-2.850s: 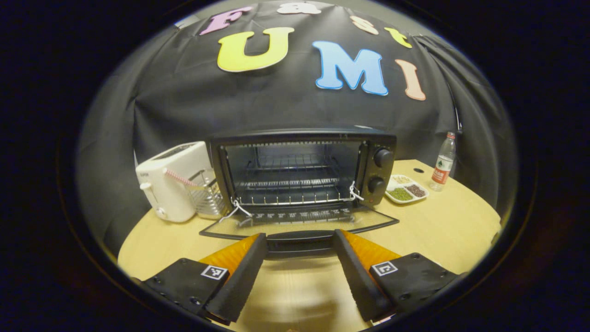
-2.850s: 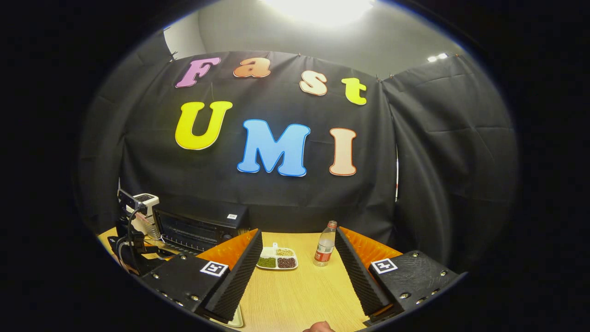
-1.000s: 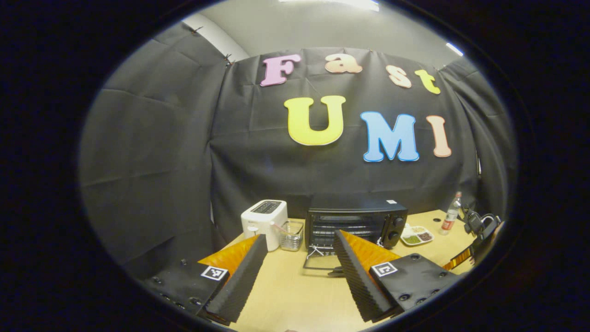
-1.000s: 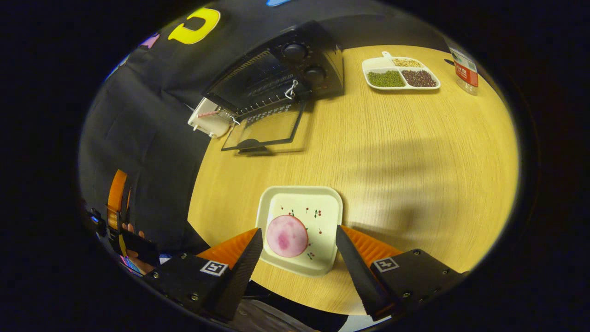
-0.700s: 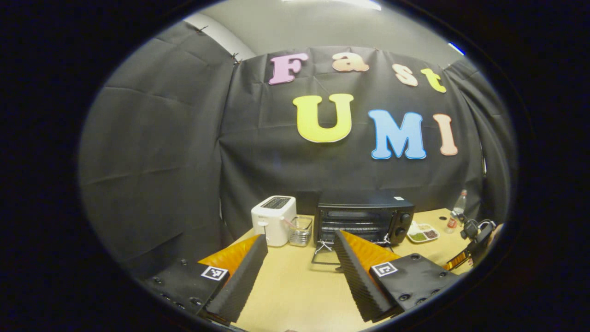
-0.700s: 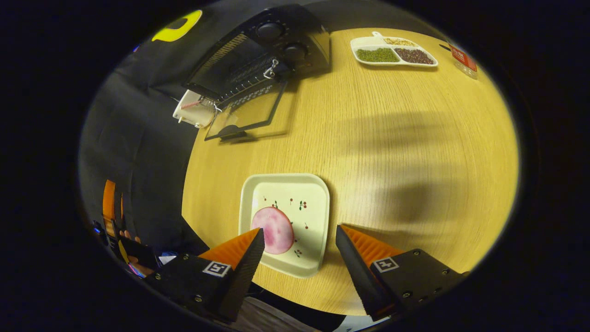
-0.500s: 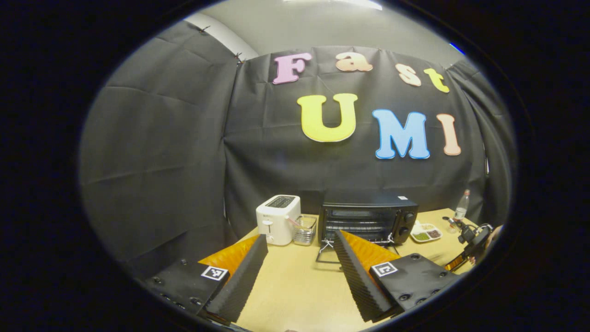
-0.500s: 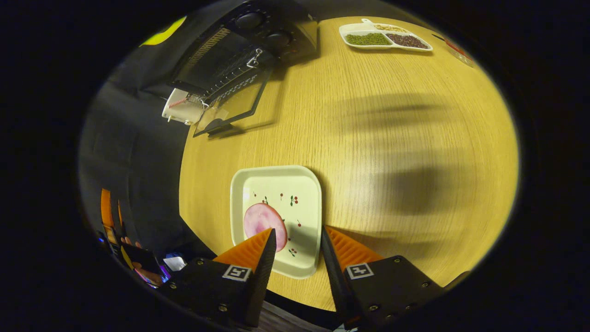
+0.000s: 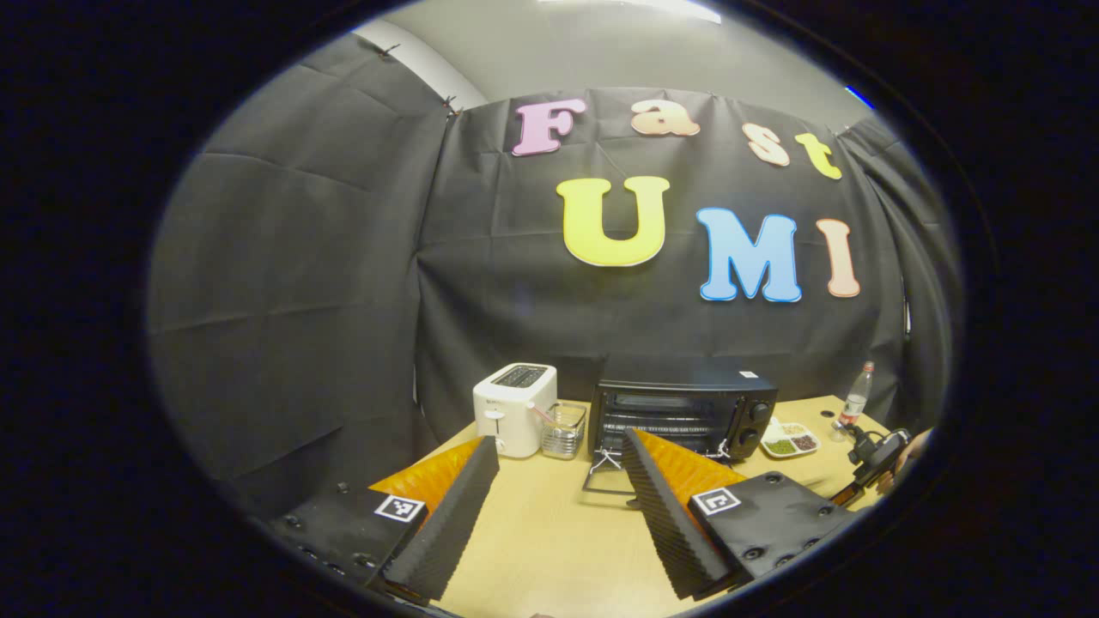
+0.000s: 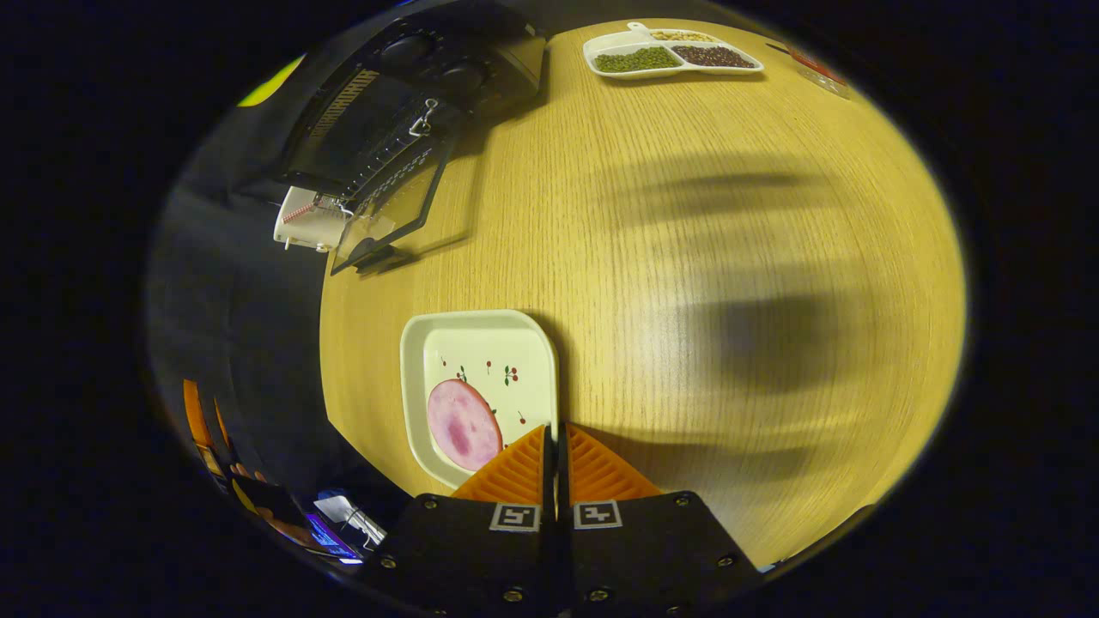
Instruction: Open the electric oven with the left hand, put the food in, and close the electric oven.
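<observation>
**Oven open, plate pinched at its rim, food not yet inside**

The food, a round pink slice (image 10: 464, 436), lies on a square cream plate (image 10: 481, 343) near the counter's (image 10: 687, 257) edge at about 7 o'clock in the right gripper view, well apart from the oven. The right gripper (image 10: 555, 455) sits at 6 o'clock with its fingers drawn almost together on the plate's right rim; the rim appears to run between them, so they look clamped on the plate, though the contact itself is partly hidden.

The electric oven (image 10: 403, 112) stands at about 11 o'clock in that view, its glass door (image 10: 391, 219) folded down flat onto the counter, rack exposed. In the left gripper view the oven (image 9: 683, 412) sits at about 5 o'clock, door down, with a white toaster (image 9: 513, 408) and a clear container (image 9: 565, 427) just beside it. A divided snack tray (image 10: 670, 51) and a bottle (image 9: 852, 402) stand on the oven's far side.

The left gripper (image 9: 558, 493) is held back from the oven, fingers spread wide and empty.

Judged from this, the opening step is done. Left to do: lift the plate, carry it across to the rack, release it, then swing the door up shut.
</observation>
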Action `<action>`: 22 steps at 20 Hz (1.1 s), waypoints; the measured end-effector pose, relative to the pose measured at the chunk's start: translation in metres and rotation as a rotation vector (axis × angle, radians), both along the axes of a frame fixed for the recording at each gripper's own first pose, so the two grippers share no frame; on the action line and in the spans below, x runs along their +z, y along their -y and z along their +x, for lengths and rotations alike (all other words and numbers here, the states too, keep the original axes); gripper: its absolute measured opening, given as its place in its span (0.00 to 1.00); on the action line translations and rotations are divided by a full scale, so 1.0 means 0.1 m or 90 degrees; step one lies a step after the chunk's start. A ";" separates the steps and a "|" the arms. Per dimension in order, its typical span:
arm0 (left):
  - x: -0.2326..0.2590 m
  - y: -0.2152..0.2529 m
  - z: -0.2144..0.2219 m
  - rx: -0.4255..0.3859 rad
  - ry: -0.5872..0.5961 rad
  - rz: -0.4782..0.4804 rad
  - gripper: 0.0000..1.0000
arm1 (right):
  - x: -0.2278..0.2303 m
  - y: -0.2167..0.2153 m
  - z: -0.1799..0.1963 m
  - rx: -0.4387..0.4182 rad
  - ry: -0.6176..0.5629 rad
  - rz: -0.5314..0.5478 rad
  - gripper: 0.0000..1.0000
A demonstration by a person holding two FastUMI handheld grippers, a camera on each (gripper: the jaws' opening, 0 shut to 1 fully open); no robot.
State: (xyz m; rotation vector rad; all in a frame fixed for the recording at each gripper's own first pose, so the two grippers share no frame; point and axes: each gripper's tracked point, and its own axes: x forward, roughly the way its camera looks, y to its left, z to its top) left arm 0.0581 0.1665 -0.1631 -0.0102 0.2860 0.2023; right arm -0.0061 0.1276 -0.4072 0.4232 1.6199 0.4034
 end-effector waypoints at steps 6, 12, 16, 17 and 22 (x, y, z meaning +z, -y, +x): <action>0.04 0.04 0.05 -0.011 0.011 -0.001 0.97 | 0.17 -0.19 0.09 -0.037 0.027 0.051 0.00; -0.08 0.10 0.10 -0.023 0.005 -0.019 0.97 | 0.54 -0.52 0.37 -0.144 0.044 0.101 0.00; -0.13 0.04 0.20 -0.030 0.007 -0.031 1.00 | 0.65 -0.71 0.72 -0.241 0.082 0.093 0.00; -0.14 0.03 0.23 -0.033 0.007 -0.035 1.00 | 0.68 -0.75 0.80 -0.263 0.090 0.091 0.00; -0.19 -0.15 0.36 -0.045 0.007 -0.031 1.00 | 0.75 -1.01 1.24 -0.382 0.104 0.110 0.00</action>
